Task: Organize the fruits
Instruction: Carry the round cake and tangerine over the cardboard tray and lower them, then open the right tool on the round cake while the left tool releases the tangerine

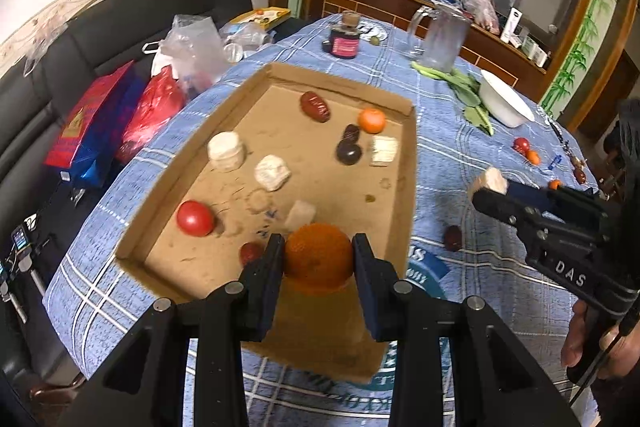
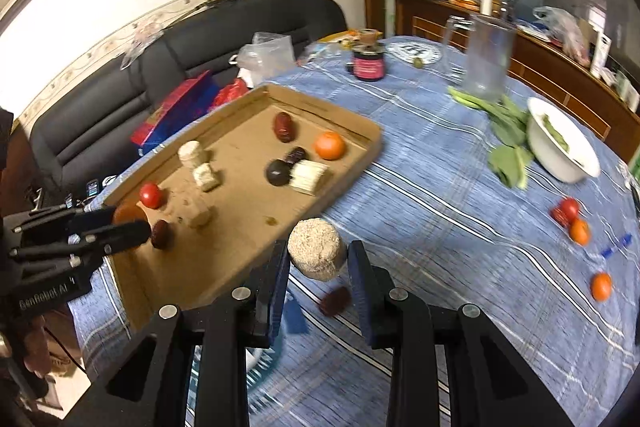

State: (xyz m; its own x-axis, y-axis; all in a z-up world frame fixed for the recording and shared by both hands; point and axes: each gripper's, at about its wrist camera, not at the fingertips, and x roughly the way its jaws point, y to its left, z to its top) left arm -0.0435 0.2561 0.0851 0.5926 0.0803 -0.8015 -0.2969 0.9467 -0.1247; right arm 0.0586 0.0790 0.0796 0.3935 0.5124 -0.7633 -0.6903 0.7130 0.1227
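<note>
Cardboard tray [image 1: 404, 163]: holds about 11 pieces already, among them a tomato [image 1: 195, 218] at 9 o'clock and a small orange [image 1: 371, 119] at 1 o'clock.
Tablecloth [image 2: 440, 227]: 5 or so small fruits left loose, most at 3 o'clock; a dark one lies at 6 o'clock, just beside the tray.
Left gripper [image 1: 319, 257]: clamped on an orange [image 1: 319, 255] over the tray's near end.
Right gripper [image 2: 318, 257]: clamped on a pale rough chunk [image 2: 317, 249], just outside the tray's near corner.
Progress: probably past halfway.

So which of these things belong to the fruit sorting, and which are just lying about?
Part of the job:
- cardboard tray
- orange in the left gripper
- beige chunk in the right gripper
- loose fruits on the cloth

Lying about:
- white bowl
- greens
- glass pitcher
- dark jar
</note>
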